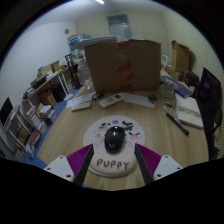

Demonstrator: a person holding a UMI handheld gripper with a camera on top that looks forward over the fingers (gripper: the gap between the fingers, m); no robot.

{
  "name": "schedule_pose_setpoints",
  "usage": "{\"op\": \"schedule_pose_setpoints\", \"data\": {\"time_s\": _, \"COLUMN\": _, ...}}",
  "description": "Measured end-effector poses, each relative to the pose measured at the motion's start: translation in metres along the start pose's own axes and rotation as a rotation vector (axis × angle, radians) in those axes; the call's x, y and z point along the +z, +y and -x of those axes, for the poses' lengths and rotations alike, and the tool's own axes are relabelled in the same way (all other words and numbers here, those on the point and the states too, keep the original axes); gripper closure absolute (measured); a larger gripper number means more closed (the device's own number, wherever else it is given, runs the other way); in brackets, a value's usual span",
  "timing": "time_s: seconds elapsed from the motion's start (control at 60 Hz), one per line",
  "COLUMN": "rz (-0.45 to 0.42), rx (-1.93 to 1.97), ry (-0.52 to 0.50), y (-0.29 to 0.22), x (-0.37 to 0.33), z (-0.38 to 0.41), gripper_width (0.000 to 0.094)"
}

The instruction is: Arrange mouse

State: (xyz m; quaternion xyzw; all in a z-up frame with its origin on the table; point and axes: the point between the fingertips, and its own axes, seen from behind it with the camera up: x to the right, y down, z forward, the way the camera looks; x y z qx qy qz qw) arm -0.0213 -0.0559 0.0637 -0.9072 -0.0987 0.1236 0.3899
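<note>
Mouse (pixel 114 137), black, sits on a round white mouse pad (pixel 111 160) printed "PUPPY", just ahead of my jaws and in line with the gap between them. My jaws (pixel 112 165) stand apart, purple pads (pixel 74 160) facing inward at either side of the mouse pad's near edge; nothing is clamped. The mouse pad lies on the wooden bench (pixel 70 125). Beyond it stands a cardboard box (pixel 122 67), with a keyboard (pixel 111 100) and papers (pixel 188 107) scattered close by.

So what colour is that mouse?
Black, in the gripper view: the mouse sits on a white round mat.
</note>
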Motion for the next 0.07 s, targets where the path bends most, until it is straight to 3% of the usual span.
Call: {"op": "schedule_pose_setpoints", "data": {"time_s": 0.067, "rz": -0.013, "rx": 0.017, "ry": -0.004, "y": 0.003, "x": -0.04, "z": -0.011, "gripper_width": 0.0093}}
